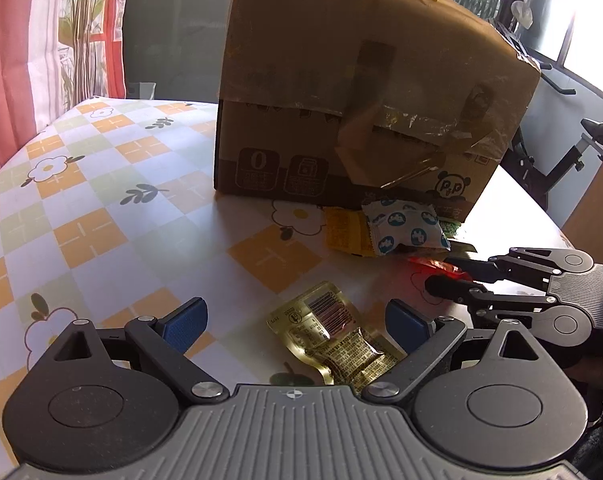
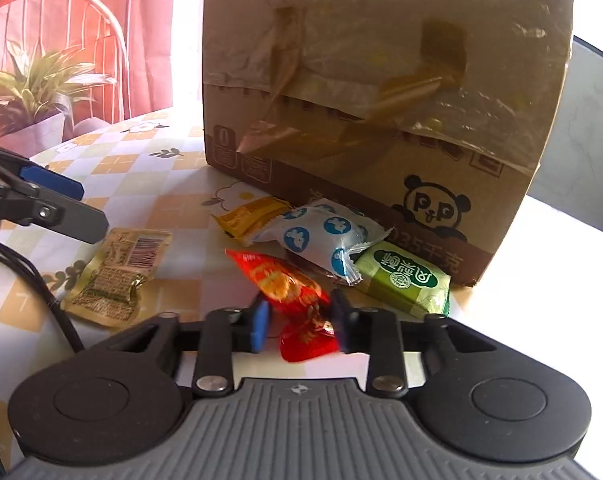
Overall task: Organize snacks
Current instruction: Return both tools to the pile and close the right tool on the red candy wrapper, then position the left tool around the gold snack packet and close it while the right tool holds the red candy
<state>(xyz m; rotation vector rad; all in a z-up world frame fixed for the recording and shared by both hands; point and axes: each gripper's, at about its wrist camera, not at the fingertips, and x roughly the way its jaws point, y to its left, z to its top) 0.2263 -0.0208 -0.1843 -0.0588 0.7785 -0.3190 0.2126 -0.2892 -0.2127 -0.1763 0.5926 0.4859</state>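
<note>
Left wrist view: the left gripper stands open over the table, its blue pads spread wide at 9 and 3 o'clock of a gold packet, which lies flat between them, touched by neither as far as can be seen. A carton with taped flaps and a panda print stands upright at 12 o'clock. Against its base, at about 1 o'clock from the gold packet, lie a yellow packet and a white-blue packet, the white-blue one overlapping the yellow one's edge. At 3 o'clock the right gripper enters from the right edge, its jaws close together on a red packet. Right wrist view: the right gripper is clamped on the red packet, both pads pressing the wrapper's waist; the packet's far end points to 12 o'clock. The carton fills the upper frame. At its foot, from 11 to 2 o'clock of the red packet, lie the yellow packet, the white-blue packet and a green packet, each touching the next. The gold packet lies at 9 o'clock, apart from the group, with the left gripper just above it at the left edge. A potted plant stands beyond the table at 10 o'clock.
</note>
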